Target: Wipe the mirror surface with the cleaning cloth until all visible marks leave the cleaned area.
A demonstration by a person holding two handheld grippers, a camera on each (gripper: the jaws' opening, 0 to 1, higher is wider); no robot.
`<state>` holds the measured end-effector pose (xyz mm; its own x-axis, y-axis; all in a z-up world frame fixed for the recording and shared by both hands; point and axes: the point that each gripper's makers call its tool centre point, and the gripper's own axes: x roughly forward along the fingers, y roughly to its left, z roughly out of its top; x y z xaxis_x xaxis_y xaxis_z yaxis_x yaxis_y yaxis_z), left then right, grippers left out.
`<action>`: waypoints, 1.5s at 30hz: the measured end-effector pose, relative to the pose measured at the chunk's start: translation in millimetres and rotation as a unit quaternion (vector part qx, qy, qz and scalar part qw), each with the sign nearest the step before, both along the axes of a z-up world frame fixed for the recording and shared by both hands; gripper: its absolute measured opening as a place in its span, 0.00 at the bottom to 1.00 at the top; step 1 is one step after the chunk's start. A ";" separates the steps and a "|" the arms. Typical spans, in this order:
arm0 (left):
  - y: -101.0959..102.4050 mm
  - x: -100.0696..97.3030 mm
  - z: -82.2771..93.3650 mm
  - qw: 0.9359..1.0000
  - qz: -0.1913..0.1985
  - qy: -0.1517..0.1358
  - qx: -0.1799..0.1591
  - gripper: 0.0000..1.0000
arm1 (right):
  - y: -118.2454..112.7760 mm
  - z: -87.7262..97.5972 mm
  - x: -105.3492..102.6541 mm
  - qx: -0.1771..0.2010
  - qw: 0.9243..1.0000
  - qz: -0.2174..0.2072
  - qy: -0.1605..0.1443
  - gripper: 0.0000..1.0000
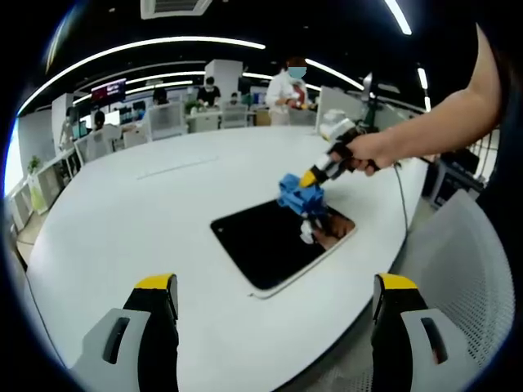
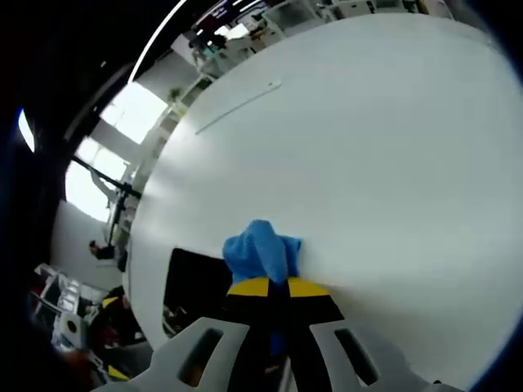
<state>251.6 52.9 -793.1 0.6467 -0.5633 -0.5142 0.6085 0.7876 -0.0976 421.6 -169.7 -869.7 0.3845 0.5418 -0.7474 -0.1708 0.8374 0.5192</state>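
In the left gripper view, the right hand-held gripper [image 1: 311, 176], steered by a person's hand [image 1: 365, 153], presses a bunched blue cleaning cloth [image 1: 299, 194] onto the far edge of the dark mirror [image 1: 274, 238] — a grip that likely lets the jaws bear down on the glass while the fabric does the rubbing. The mirror lies flat near the front edge of a broad white tabletop [image 1: 147, 212]. The left hand-held gripper [image 1: 278, 314] hovers short of the mirror, jaws spread wide with nothing between them, seemingly kept back so the work stays in sight. Behind, an open office with desks, seated people and curved ceiling lights.

In the right gripper view, the right hand-held gripper [image 2: 278, 287] has its yellow-tipped jaws clamped on the cleaning cloth [image 2: 261, 249], which stands up at the mirror's [image 2: 192, 282] edge — the white tabletop [image 2: 368, 163] sweeps beyond toward bright windows.
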 end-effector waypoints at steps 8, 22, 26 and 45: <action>-0.4 0.1 -1.6 1.000 0.000 0.001 0.005 1.00 | -3.2 11.5 -0.4 0.016 1.000 0.001 -0.024 0.01; 0.6 0.8 -1.8 1.000 0.001 -0.002 0.005 1.00 | -21.3 43.3 -0.7 0.024 0.998 -0.019 -0.061 0.01; -2.0 -0.9 -1.7 1.000 -0.005 -0.001 0.010 1.00 | -37.7 49.0 -3.7 0.026 0.997 -0.036 -0.067 0.01; -3.1 -3.8 -5.5 1.000 -0.019 0.001 0.019 1.00 | -116.5 52.9 -26.1 -0.018 0.992 -0.111 -0.057 0.01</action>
<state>247.8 49.8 -798.6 0.6244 -0.5665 -0.5377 0.6373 0.7676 -0.0687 395.5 -286.3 -816.7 0.5749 0.4076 -0.7095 -0.0366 0.8790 0.4753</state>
